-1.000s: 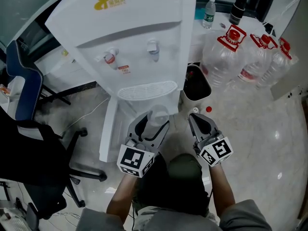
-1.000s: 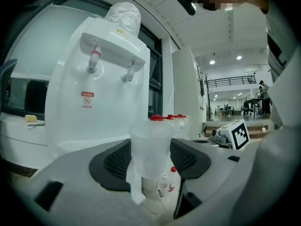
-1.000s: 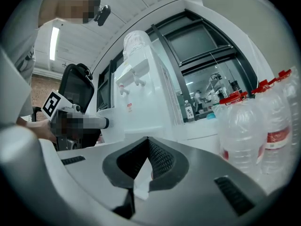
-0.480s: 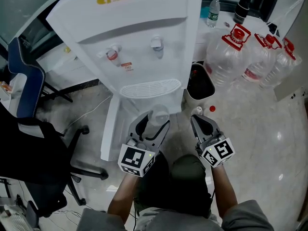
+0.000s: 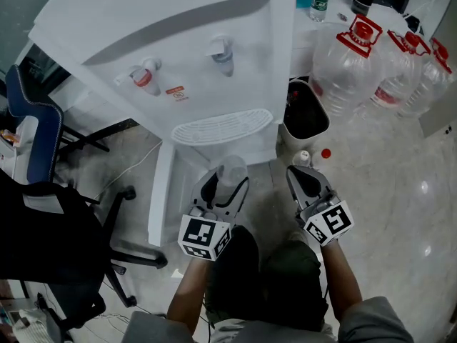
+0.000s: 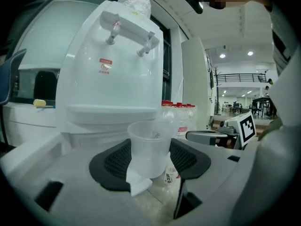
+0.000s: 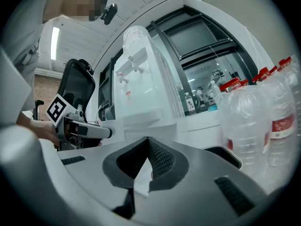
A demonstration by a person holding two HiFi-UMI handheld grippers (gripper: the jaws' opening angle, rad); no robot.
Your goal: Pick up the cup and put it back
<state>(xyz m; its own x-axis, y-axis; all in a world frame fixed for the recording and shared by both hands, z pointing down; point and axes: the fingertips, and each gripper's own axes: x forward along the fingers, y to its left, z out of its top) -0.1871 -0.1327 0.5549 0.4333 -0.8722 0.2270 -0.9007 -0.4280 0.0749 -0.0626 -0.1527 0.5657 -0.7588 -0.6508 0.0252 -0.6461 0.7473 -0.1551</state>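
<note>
The cup (image 6: 149, 147) hangs in the air just before the front edge of the tray (image 5: 221, 128), gripped by the left gripper (image 5: 223, 186). It looks thin (and soft), so a hard squeeze could crush it, or a bump on that edge could knock it loose. The right gripper (image 7: 146, 163) is pinched together on nothing. One water machine (image 5: 178, 56), three big bottles (image 5: 351, 66), one bin (image 5: 307, 118), one cup.

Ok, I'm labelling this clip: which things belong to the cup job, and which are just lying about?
Job: cup, left tongs gripping it, water dispenser.
Lying about: water jugs, bin, office chair, shut right tongs.
</note>
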